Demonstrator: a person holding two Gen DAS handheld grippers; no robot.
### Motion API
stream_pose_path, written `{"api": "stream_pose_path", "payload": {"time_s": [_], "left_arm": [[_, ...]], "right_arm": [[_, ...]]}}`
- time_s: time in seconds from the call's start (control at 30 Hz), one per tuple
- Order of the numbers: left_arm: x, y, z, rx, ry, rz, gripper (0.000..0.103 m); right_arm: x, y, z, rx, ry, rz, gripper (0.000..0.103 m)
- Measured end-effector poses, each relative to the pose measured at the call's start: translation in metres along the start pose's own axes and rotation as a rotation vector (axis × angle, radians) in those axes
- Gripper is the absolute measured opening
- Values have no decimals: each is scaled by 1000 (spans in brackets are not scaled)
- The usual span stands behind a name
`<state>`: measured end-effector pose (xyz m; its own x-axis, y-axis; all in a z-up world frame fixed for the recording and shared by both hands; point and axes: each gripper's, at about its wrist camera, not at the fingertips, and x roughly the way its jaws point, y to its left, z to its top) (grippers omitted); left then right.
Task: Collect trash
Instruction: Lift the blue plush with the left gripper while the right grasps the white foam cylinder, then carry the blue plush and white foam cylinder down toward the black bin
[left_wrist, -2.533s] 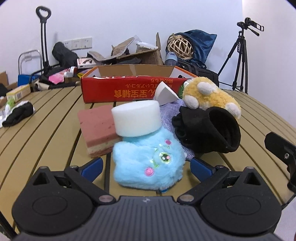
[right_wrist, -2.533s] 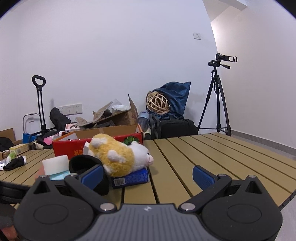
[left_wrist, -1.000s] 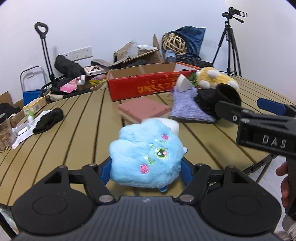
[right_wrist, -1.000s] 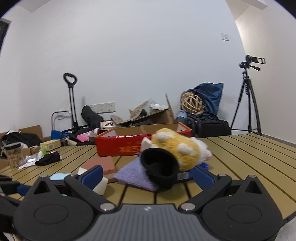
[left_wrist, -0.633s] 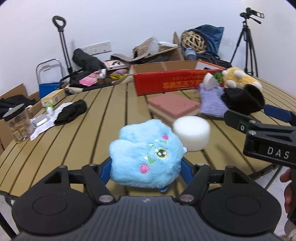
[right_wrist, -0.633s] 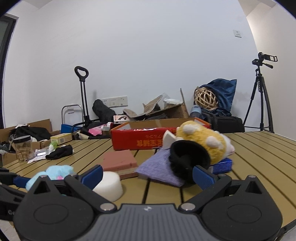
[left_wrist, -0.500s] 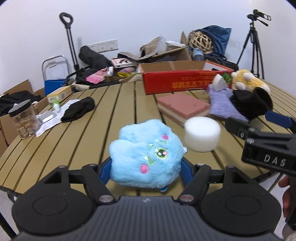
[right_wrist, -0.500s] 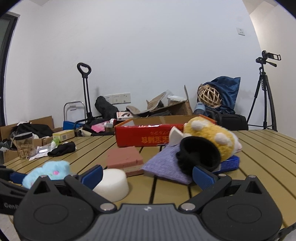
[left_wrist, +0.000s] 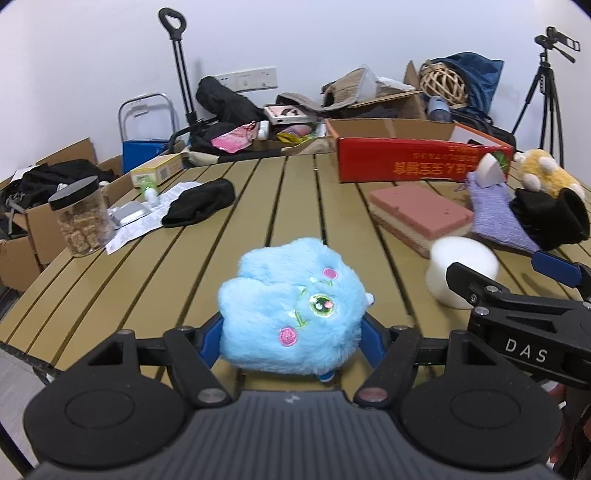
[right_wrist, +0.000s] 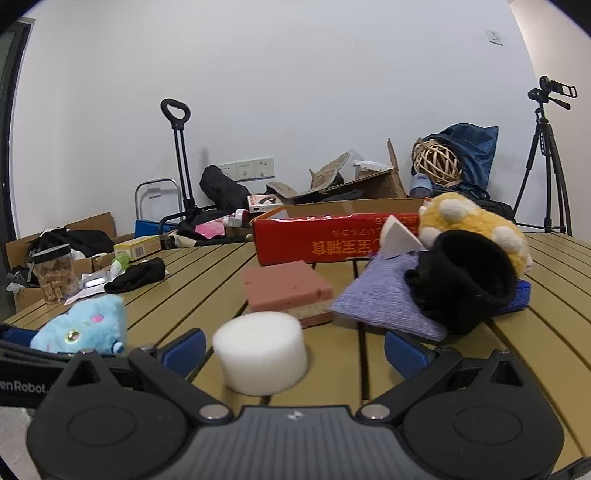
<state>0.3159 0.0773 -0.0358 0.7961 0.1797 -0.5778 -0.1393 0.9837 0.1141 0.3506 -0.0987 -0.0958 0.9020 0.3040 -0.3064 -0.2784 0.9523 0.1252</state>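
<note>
My left gripper (left_wrist: 291, 339) is shut on a fluffy blue plush toy (left_wrist: 295, 306) and holds it above the near edge of the slatted wooden table (left_wrist: 221, 229). The toy also shows at the left of the right wrist view (right_wrist: 83, 325). My right gripper (right_wrist: 295, 349) is open, with a white foam cylinder (right_wrist: 260, 350) standing on the table between its fingers. The cylinder shows in the left wrist view (left_wrist: 461, 267), partly behind the right gripper.
A pink sponge block (right_wrist: 286, 290), a purple cloth (right_wrist: 388, 302), a black glove (right_wrist: 461, 284), a yellow plush (right_wrist: 476, 225) and a red cardboard box (right_wrist: 332, 236) lie ahead. A black cloth (left_wrist: 199, 203), papers and a jar (left_wrist: 81, 218) sit at the left.
My left gripper closed on the blue plush, lifted it off the pile and carried it back and left. The white cylinder dropped onto the table. My right gripper moved left to the cylinder.
</note>
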Motion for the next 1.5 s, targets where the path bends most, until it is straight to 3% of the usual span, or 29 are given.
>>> {"api": "stream_pose_path", "payload": {"time_s": [0.13,0.3,0.33,0.37,1.03,1.5], "left_arm": [[4,7,1,-18,11,14,72],[3,11,2,-30,9,16,72],[2,10,2,-31,7,15,72],[2,11,2,-31,6,14,72],[-6,13,5,-56,-21,-1,72],[-31,-7,-1,-50,-61,-63,72]], "right_arm": [[7,5,0,-4,25,9,99],[14,10,-1,-5,54,18,81],[15,10,-1,0,62,22,71],[17,10,-1,4,71,28,56],[-13,-1,6,12,38,52,53],[-78,-24,0,-48,9,55,53]]}}
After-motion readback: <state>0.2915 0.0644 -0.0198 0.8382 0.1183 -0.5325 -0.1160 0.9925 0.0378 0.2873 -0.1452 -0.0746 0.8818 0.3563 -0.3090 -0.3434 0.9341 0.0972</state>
